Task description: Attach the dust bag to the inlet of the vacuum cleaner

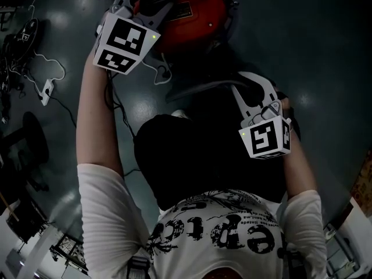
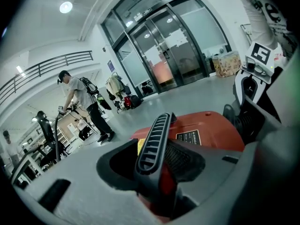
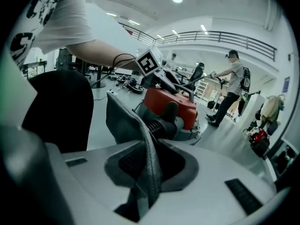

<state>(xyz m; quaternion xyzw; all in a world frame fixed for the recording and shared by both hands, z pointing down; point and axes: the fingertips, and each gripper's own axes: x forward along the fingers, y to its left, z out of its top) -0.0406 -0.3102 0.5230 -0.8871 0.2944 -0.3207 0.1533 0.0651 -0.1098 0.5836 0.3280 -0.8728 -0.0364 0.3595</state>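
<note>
Closest to the lens, low in the middle of the right gripper view, my right gripper [image 3: 146,172] has its pale grey jaws clenched on the edge of the grey woven cloth dust bag [image 3: 123,121]. I think it holds the bag by the rim so I can steer the opening.

From there the cloth stands up toward the middle left of that frame. Just past it, in the middle of the frame, sits the round red vacuum cleaner [image 3: 169,101]. On its near side is a black ribbed part [image 3: 157,125] that may be the inlet, but I cannot be sure. I also cannot tell if the cloth touches it. The bag does not look fitted yet, so I judge the fitting step is only starting.

My left gripper [image 2: 157,165] is clamped on the black slotted plastic handle [image 2: 152,142] on top of the vacuum, in the middle of the left gripper view. I think that is to stop the vacuum from sliding when the bag gets pushed on.

Farther out lies the shiny dark grey floor [image 1: 302,34], with a thin white cable [image 1: 49,68] at the left of the head view. Far back, at the left of the left gripper view, a person in a white shirt [image 2: 77,93] leans forward.
</note>
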